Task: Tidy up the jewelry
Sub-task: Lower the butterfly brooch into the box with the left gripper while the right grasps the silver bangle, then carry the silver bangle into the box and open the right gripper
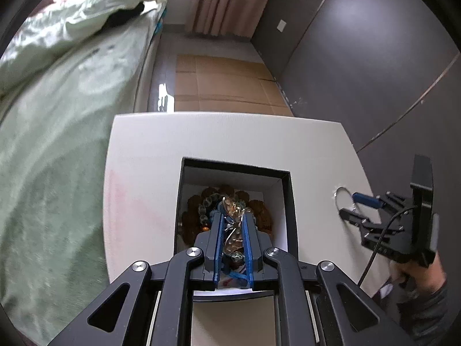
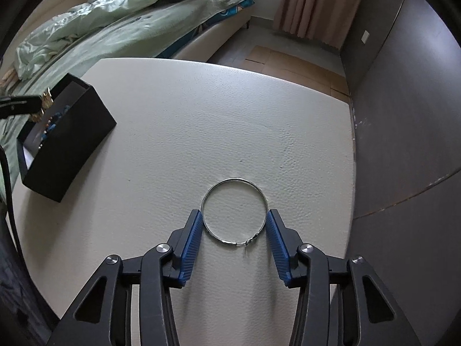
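Note:
A black jewelry box (image 1: 290, 201) with a white lining stands on the white table (image 1: 144, 178); it also shows in the right wrist view (image 2: 72, 150). Brown bead bracelets (image 1: 259, 207) lie inside. My left gripper (image 1: 234, 216) hangs over the box, shut on a gold and glass chain piece (image 1: 234, 230). A thin silver hoop (image 2: 234, 212) lies flat on the table (image 2: 201, 115). My right gripper (image 2: 234, 216) is open, its blue pads (image 2: 191, 239) on either side of the hoop. The hoop (image 1: 343, 199) and right gripper (image 1: 350, 204) also show in the left wrist view.
A bed with green bedding (image 1: 57, 144) lies left of the table. A dark wall (image 2: 403, 144) runs close along the table's right edge. Cardboard (image 1: 224, 83) covers the floor beyond the table, with pink curtains (image 2: 317, 3) behind.

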`<action>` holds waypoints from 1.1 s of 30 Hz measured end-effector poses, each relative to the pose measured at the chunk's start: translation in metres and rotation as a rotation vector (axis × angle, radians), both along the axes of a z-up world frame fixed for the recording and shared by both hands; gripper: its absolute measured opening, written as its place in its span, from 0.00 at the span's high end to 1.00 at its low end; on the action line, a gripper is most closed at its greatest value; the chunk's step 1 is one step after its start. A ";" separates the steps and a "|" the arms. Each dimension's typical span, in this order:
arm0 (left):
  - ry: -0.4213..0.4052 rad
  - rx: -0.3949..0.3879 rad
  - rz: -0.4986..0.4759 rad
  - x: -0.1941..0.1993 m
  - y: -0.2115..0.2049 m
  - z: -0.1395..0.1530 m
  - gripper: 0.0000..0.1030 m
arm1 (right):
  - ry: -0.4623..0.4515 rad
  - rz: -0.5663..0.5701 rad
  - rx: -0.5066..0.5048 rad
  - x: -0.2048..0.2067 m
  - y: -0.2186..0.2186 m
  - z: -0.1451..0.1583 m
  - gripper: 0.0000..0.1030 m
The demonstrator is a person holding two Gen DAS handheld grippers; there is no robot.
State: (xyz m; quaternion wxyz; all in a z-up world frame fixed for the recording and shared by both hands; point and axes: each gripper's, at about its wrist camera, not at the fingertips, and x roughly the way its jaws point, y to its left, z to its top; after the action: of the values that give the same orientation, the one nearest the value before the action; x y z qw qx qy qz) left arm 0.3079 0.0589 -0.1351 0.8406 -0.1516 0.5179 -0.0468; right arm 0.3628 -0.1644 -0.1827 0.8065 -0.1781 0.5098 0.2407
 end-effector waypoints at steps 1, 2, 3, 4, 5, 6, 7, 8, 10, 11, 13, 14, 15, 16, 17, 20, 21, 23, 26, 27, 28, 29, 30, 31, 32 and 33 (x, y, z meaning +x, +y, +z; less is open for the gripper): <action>0.006 -0.013 0.001 0.000 0.001 -0.001 0.86 | 0.006 0.001 0.012 -0.001 0.001 0.001 0.55; 0.014 -0.021 0.001 0.000 0.002 -0.002 0.82 | 0.010 0.002 0.021 -0.002 0.002 0.001 0.55; 0.018 -0.023 0.003 0.000 0.003 -0.001 0.69 | 0.014 0.002 0.031 -0.003 0.004 0.002 0.55; 0.015 -0.024 0.007 -0.001 0.004 0.000 0.61 | 0.012 0.003 0.044 -0.005 0.006 0.004 0.55; 0.002 -0.029 0.012 -0.003 0.006 0.002 0.48 | 0.010 0.004 0.052 -0.007 0.008 0.004 0.55; -0.015 -0.035 0.019 -0.006 0.008 0.005 0.44 | 0.007 0.008 0.065 -0.009 0.011 0.007 0.55; -0.032 -0.046 0.025 -0.009 0.010 0.008 0.44 | 0.004 0.012 0.077 -0.010 0.013 0.010 0.55; -0.036 -0.047 0.031 -0.011 0.012 0.010 0.44 | 0.001 0.015 0.085 -0.011 0.016 0.013 0.55; -0.044 -0.043 0.037 -0.013 0.015 0.014 0.44 | -0.006 0.020 0.114 -0.014 0.022 0.021 0.55; -0.049 -0.042 0.039 -0.015 0.017 0.016 0.44 | -0.007 0.023 0.127 -0.015 0.025 0.025 0.55; -0.057 -0.043 0.042 -0.019 0.020 0.020 0.44 | -0.016 0.035 0.150 -0.018 0.034 0.034 0.55; -0.061 -0.045 0.043 -0.021 0.021 0.021 0.44 | -0.022 0.043 0.161 -0.020 0.039 0.040 0.55; -0.066 -0.046 0.043 -0.023 0.023 0.022 0.44 | -0.029 0.051 0.170 -0.023 0.044 0.045 0.55; -0.068 -0.046 0.044 -0.024 0.024 0.023 0.44 | -0.034 0.058 0.178 -0.024 0.049 0.050 0.55; -0.070 -0.048 0.045 -0.025 0.025 0.023 0.44 | -0.041 0.068 0.188 -0.027 0.054 0.056 0.55; -0.079 -0.054 0.045 -0.029 0.028 0.024 0.44 | -0.053 0.097 0.218 -0.031 0.069 0.071 0.55; -0.081 -0.055 0.046 -0.030 0.029 0.024 0.44 | -0.054 0.107 0.227 -0.033 0.075 0.074 0.55; -0.085 -0.059 0.048 -0.032 0.033 0.025 0.44 | -0.052 0.131 0.248 -0.038 0.087 0.081 0.55; -0.093 -0.064 0.056 -0.035 0.041 0.027 0.44 | -0.040 0.160 0.273 -0.043 0.105 0.085 0.55; -0.097 -0.067 0.061 -0.036 0.044 0.029 0.44 | -0.033 0.169 0.279 -0.045 0.109 0.086 0.55; -0.101 -0.070 0.063 -0.038 0.046 0.030 0.44 | -0.027 0.178 0.283 -0.046 0.115 0.086 0.55; -0.106 -0.073 0.068 -0.040 0.049 0.031 0.43 | -0.022 0.187 0.283 -0.046 0.122 0.086 0.55; -0.109 -0.075 0.070 -0.041 0.051 0.032 0.40 | -0.018 0.195 0.281 -0.047 0.128 0.085 0.55; -0.115 -0.077 0.074 -0.043 0.053 0.033 0.38 | -0.013 0.202 0.279 -0.047 0.134 0.083 0.55; -0.118 -0.079 0.076 -0.044 0.054 0.034 0.36 | -0.010 0.205 0.277 -0.047 0.137 0.082 0.55; -0.120 -0.078 0.081 -0.045 0.056 0.035 0.35 | -0.010 0.206 0.273 -0.046 0.142 0.080 0.55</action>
State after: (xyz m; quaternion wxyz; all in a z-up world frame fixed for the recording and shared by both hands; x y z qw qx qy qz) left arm 0.2624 0.1146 -0.1000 0.8647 -0.2019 0.4580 -0.0420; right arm 0.3167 -0.0225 -0.1024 0.7968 -0.1195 0.4474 0.3881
